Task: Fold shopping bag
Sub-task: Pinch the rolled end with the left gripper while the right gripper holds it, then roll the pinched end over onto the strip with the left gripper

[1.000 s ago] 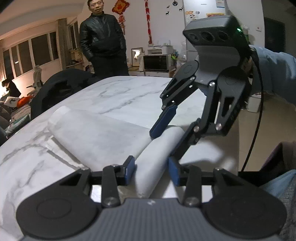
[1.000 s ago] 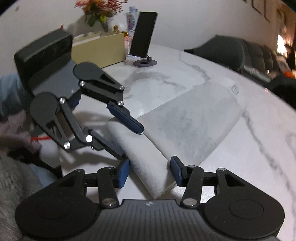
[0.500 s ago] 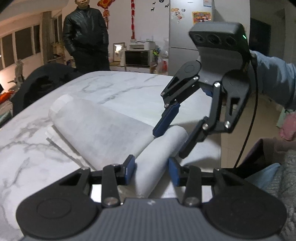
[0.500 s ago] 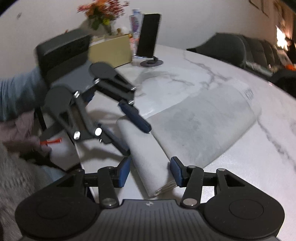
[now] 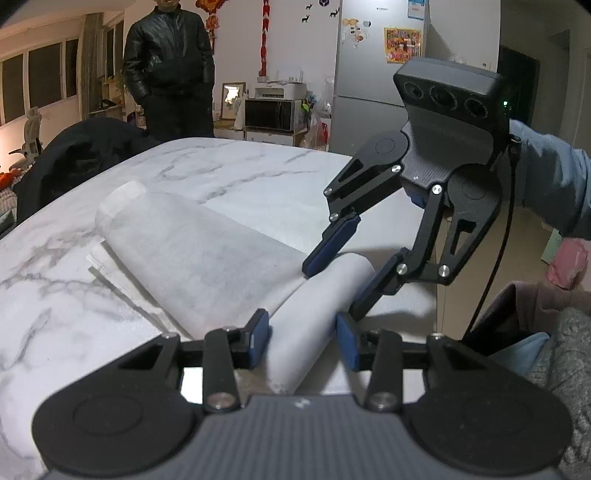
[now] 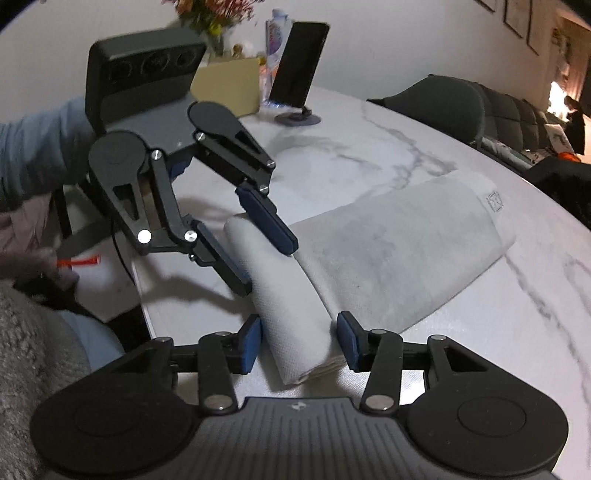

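**Surroundings of the work surface**

Left wrist view: a white marble-patterned bench (image 5: 236,177) with grey veins. Behind its far edge stands a person in a black jacket (image 5: 168,70), hands in pockets. A dark coat (image 5: 74,155) lies draped at the far left edge. Against the back wall, a microwave (image 5: 271,114) sits beneath a printer (image 5: 281,89); a tall grey fridge (image 5: 373,74) carrying stickers and a poster stands to their right. Red ornaments (image 5: 265,33) hang on the wall.

Right wrist view: on the bench's far end, a black phone (image 6: 300,62) stands tilted on a round stand, just beside a yellow box (image 6: 229,86) and flowers (image 6: 210,11). A dark chair (image 6: 443,107) stands at the bench's far side.
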